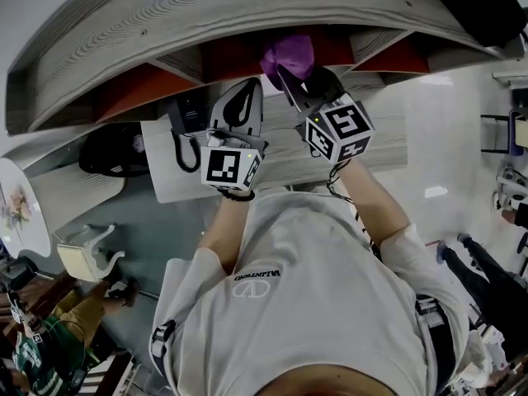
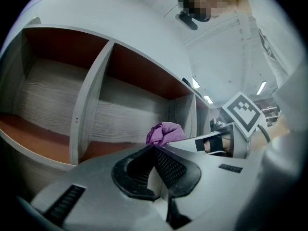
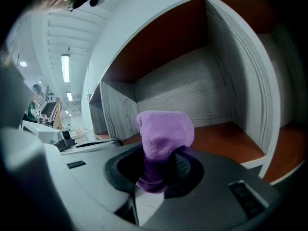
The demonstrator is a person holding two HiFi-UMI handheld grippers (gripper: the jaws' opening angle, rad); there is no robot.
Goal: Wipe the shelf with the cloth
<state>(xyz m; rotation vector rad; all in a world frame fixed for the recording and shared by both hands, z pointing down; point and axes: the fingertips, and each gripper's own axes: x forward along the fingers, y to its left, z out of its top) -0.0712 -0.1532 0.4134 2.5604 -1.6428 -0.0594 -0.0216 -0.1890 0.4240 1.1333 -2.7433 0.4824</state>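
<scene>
A purple cloth (image 1: 289, 54) is bunched in my right gripper (image 1: 286, 79), which is shut on it and holds it up at the mouth of the shelf's middle compartment. In the right gripper view the cloth (image 3: 163, 134) stands up out of the jaws of the right gripper (image 3: 161, 163), in front of the compartment's orange floor (image 3: 224, 136). The shelf (image 1: 247, 15) is grey wood grain with orange-red inner faces. My left gripper (image 1: 252, 85) hovers just left of the right one, shut and holding nothing. From the left gripper (image 2: 155, 149) the cloth (image 2: 165, 132) shows beyond its tips.
An upright divider (image 2: 89, 105) separates two open compartments on the left. A grey table top (image 1: 388, 139) lies under the shelf. A black bag (image 1: 111, 151) and a white chair (image 1: 87, 254) stand to the left. People's legs (image 1: 483, 271) show at the right.
</scene>
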